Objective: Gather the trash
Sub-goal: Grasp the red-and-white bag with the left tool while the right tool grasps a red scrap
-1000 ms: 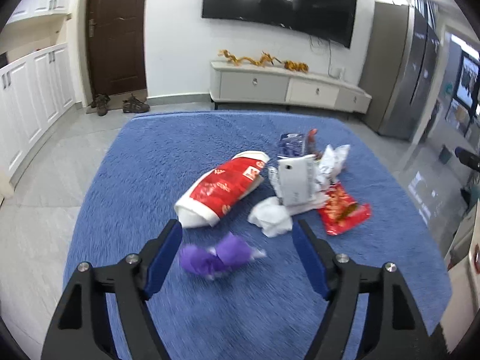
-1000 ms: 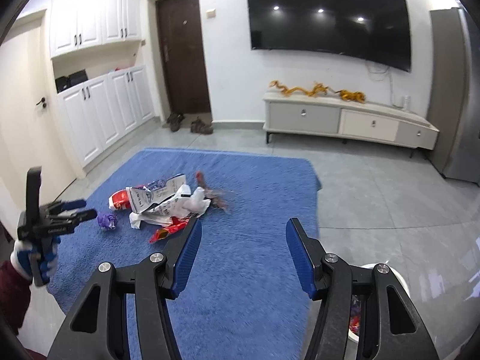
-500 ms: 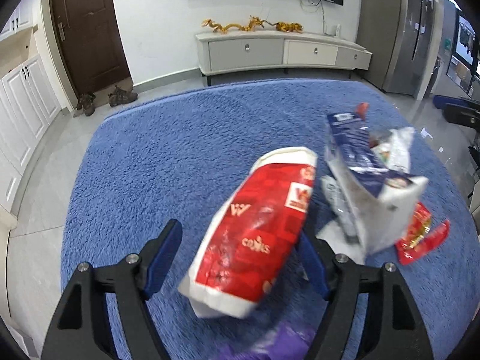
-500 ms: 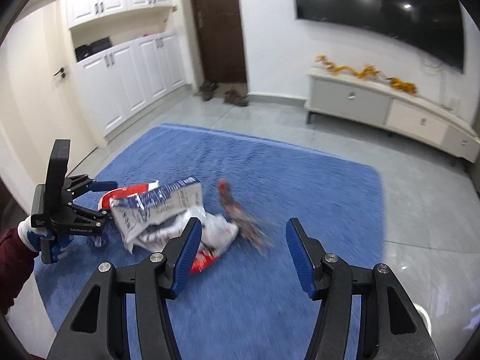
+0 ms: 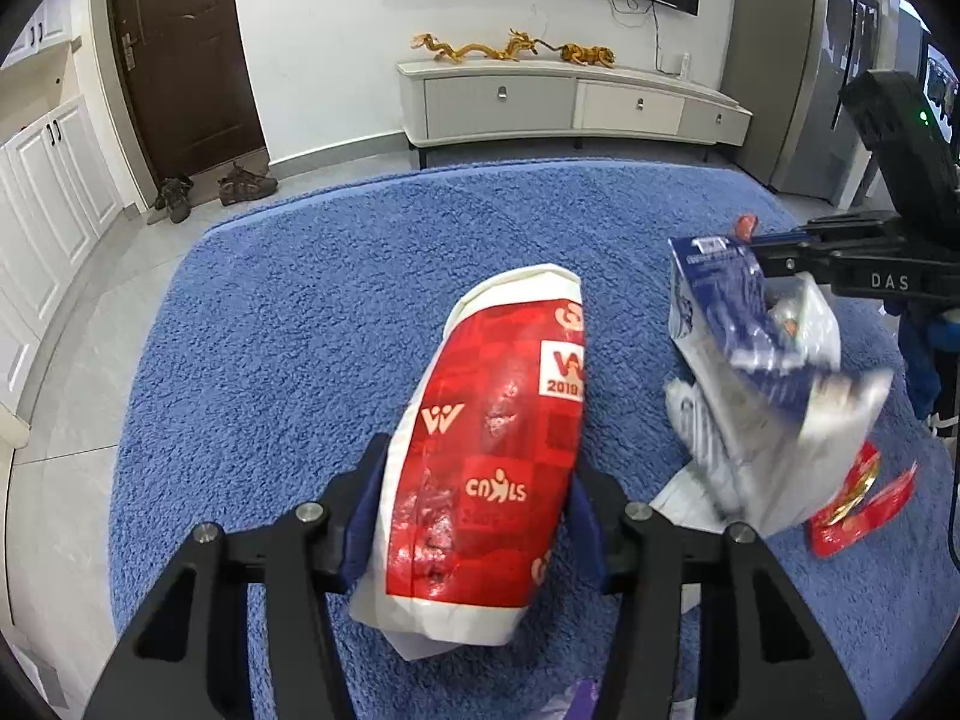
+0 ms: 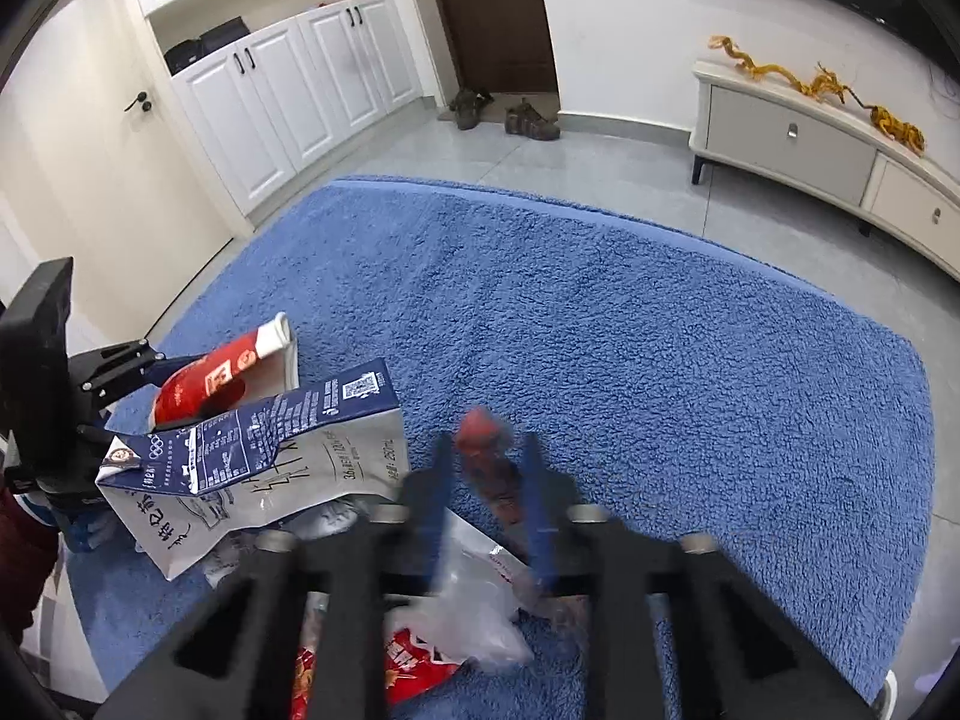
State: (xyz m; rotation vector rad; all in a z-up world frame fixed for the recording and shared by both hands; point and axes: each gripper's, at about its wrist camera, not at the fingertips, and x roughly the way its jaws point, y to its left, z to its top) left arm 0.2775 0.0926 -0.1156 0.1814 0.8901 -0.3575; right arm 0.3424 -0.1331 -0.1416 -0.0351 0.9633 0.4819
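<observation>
My left gripper (image 5: 474,498) is shut on a red and white paper cup (image 5: 498,450) lying on the blue rug (image 5: 300,330); the cup also shows in the right wrist view (image 6: 222,372). My right gripper (image 6: 486,480) has its blue fingers closed around a dark red-brown wrapper (image 6: 489,456). A blue and white carton (image 6: 264,468) lies crumpled to its left, also visible in the left wrist view (image 5: 756,372). A clear plastic bag (image 6: 474,606) and a red snack wrapper (image 6: 408,660) lie under the right gripper.
A purple wrapper (image 5: 576,699) peeks out at the bottom of the left wrist view. A red snack wrapper (image 5: 858,504) lies right of the carton. A white TV cabinet (image 5: 570,102), white cupboards (image 6: 288,84) and shoes (image 6: 504,114) by the brown door border the rug.
Both grippers moved down to the trash pile and closed: the left on the red and white cup, the right around the dark red wrapper.
</observation>
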